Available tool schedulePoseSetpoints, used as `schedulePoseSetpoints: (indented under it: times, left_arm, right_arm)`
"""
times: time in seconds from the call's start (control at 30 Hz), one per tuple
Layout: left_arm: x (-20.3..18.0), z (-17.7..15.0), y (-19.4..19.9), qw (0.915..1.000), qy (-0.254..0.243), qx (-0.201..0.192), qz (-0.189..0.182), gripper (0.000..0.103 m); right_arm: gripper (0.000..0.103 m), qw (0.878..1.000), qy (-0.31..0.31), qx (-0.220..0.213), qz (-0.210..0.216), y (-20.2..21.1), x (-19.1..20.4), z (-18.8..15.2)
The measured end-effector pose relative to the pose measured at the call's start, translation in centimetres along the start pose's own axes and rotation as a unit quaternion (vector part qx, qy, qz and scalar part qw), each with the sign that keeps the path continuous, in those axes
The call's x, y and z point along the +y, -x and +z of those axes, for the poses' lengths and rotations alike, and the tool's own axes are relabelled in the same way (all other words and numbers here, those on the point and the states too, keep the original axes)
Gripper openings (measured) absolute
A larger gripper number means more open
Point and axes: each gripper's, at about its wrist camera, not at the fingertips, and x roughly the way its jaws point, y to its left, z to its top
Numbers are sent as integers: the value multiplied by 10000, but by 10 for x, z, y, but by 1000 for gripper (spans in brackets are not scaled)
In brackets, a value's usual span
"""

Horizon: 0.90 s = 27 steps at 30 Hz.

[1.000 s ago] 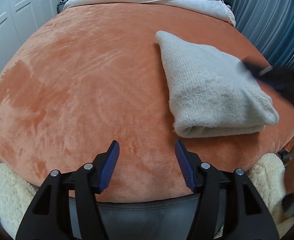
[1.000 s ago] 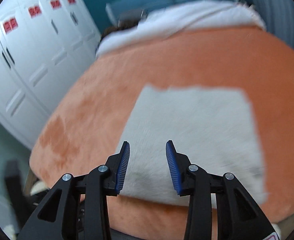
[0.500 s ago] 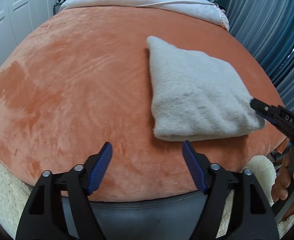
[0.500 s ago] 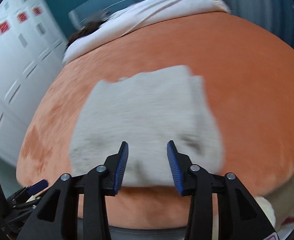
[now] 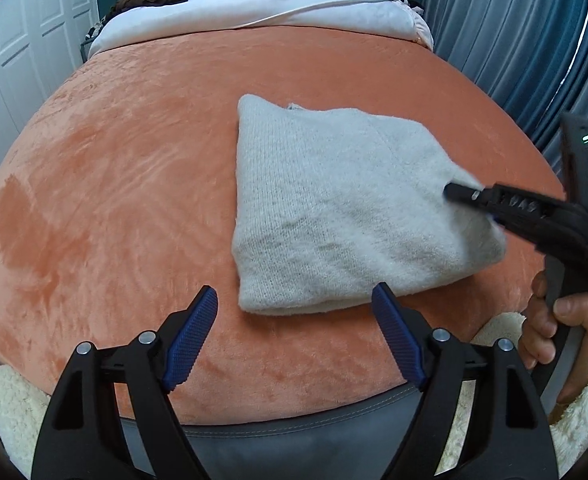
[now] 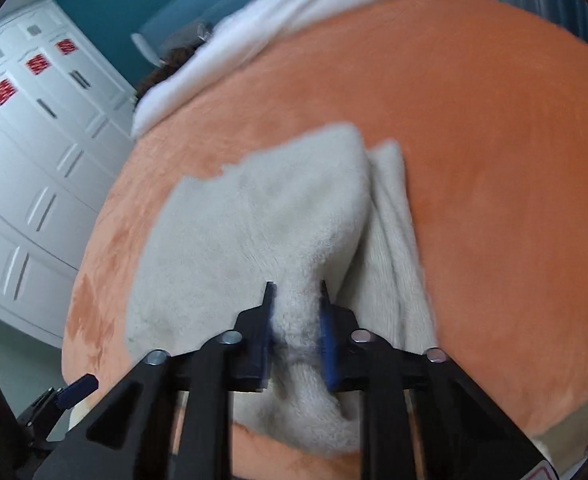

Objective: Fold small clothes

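Orange plush blanket (image 5: 134,184) covers pretty much the whole bed, and that's the surface everything sits on. Closest to the left wrist camera, the left claw (image 5: 294,332) hangs over the near edge of the blanket with its jaws spread wide and nothing between them; the blue ribbed pads (image 5: 192,334) are clear of any fabric. A bit of fluffy cream fleece (image 5: 14,404) peeks out at the lower corners below the blanket.

Just past the left claw, right of center in the frame, lies the folded grey knit garment (image 5: 333,216), a thick soft bundle flat on the blanket with its folded edge toward the camera. At its right side the right claw (image 5: 459,193) comes in from the right edge of the frame, tip buried in the fabric, and the person's right hand (image 5: 561,332) grips the handle lower right.

From the right wrist view, the right claw (image 6: 295,320) is squeezed nearly closed on a bunched ridge of the garment (image 6: 254,224), pinched between the two blue pads (image 6: 327,344). That view is a little motion-blurred.

Farther back, a white duvet (image 5: 278,8) lies across the head of the bed, white wardrobe doors (image 6: 26,168) fill the left, and blue curtains (image 5: 525,48) hang at the upper right.
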Motion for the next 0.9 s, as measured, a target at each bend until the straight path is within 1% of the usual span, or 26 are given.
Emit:
schedulePoseSetpoints:
  times: [0.03,0.07,0.1,0.13,0.17,0.2,0.23,0.27,0.3,0.37,0.4,0.47,0.5,0.53,0.57,0.6,0.63,0.67,0.73,0.77,0.8,0.83,0.9]
  left_arm:
    - [1,1,1,10000,10,-23,6,81]
    - [2,1,3,10000,20,-59,11,85]
    - [3,0,3,10000,30,-92,20,85]
    - [3,0,1,9999,41,-93,39,85]
    - [3,-1,-3,9999,60,-53,69,85]
    - [3,-1,-8,9999,94,19,80,85]
    - [1,-2,-12,9999,130,76,63,85]
    - [0,-2,-15,9998,167,137,21,85]
    - [-2,-3,-17,9997,182,173,-10,85]
    - [-5,-1,-16,9998,129,158,-14,85]
    - [-6,1,-15,9999,88,137,25,85]
    - [-7,7,-14,9999,90,74,16,85]
    - [-7,10,-15,9999,109,58,25,85]
    - [-7,14,-17,9999,131,61,31,85]
    - [-8,16,-19,9999,153,62,32,85]
    - [-9,18,-20,9998,169,58,58,85]
    - [-10,20,-22,9998,165,72,117,85]
    - [-10,21,-23,9997,155,85,156,85]
    - [-10,20,-24,9996,172,135,191,85]
    - [-9,19,-23,9995,179,171,183,85]
    - [-9,18,-22,9994,170,193,209,85]
    - [-7,17,-22,9994,150,209,250,85]
    - [-4,14,-21,9991,126,268,314,86]
  right_arm:
    - [17,9993,-15,-323,190,17,0,5]
    - [17,9983,-52,-506,285,29,-3,9]
    - [17,9978,-70,-599,278,35,-6,10]
    - [17,9980,-99,-593,186,35,-13,9]
    - [17,9992,-174,-360,7,22,-24,5]
    - [17,9995,-297,23,-135,1,-38,-1]
    - [17,9979,-469,418,-147,-20,-50,-10]
    - [17,9964,-609,588,-30,-30,-59,-16]
    - [17,9967,-638,500,54,-27,-59,-16]
    - [23,9976,-591,349,45,-12,-50,-9]
    - [27,9983,-529,246,-76,-3,-43,-6]
    - [27,9982,-278,-133,-517,19,-25,-1]
    - [27,9973,-163,-308,-641,29,-15,1]
    - [27,9976,-86,-421,-535,36,-4,3]
    - [27,9986,-53,-422,-320,39,3,7]
    - [27,9994,20,-318,-107,37,13,10]
    - [27,9997,181,-169,13,32,23,11]
    - [27,9993,369,-74,-3,26,29,11]
    - [27,9965,738,255,-308,2,36,2]
    - [26,9946,735,604,-414,-18,30,-8]
    - [23,9923,641,954,-463,-35,22,-19]
    - [18,9907,552,1130,-514,-48,13,-28]
    - [18,9939,388,926,-456,-35,12,-29]
